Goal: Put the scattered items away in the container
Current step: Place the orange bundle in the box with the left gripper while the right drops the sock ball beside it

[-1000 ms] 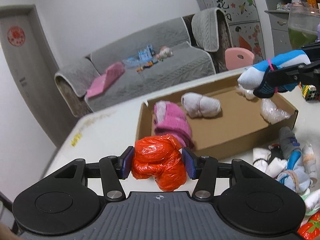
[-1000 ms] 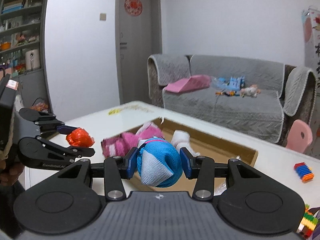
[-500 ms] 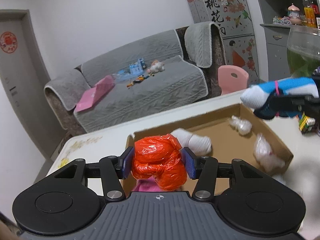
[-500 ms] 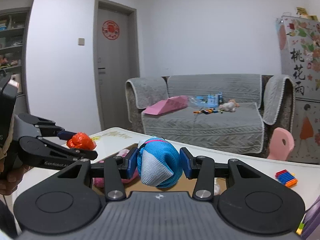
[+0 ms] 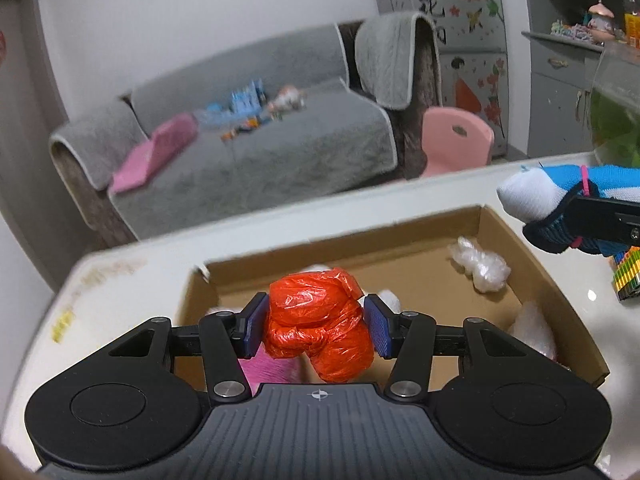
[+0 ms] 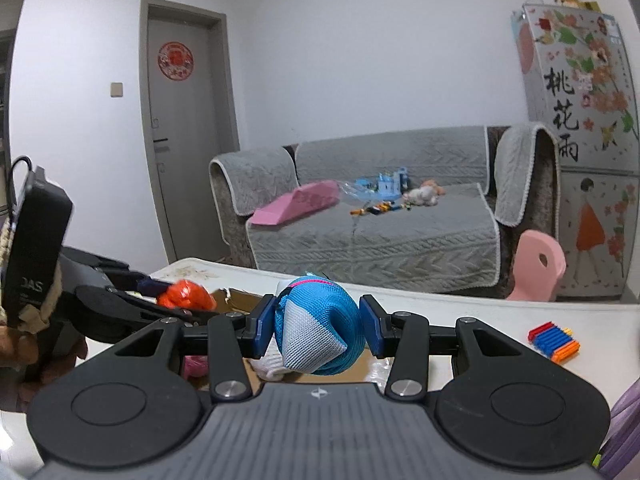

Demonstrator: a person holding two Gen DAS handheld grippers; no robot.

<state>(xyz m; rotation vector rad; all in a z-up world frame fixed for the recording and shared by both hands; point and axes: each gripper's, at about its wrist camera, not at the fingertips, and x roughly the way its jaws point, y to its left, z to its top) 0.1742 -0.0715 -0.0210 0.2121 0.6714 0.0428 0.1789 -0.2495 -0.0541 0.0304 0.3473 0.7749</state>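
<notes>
Left wrist: left gripper (image 5: 316, 330) is clamping an orange plastic bundle (image 5: 318, 326), hovering over the cardboard box (image 5: 548, 280) near edge. Transport step; next is lowering, then releasing.

Right wrist: right gripper (image 6: 318, 330) is squeezing a blue-white sock ball (image 6: 320, 326) above the box's rim; same drop needed.

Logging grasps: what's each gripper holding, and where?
Left gripper: orange plastic bag wad, jaws across its middle. Right gripper: blue-white rolled sock, gripped mid-roll.

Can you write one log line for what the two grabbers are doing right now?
left gripper: shut on orange bag, over box | right gripper: shut on blue sock | neither dropped yet
</notes>
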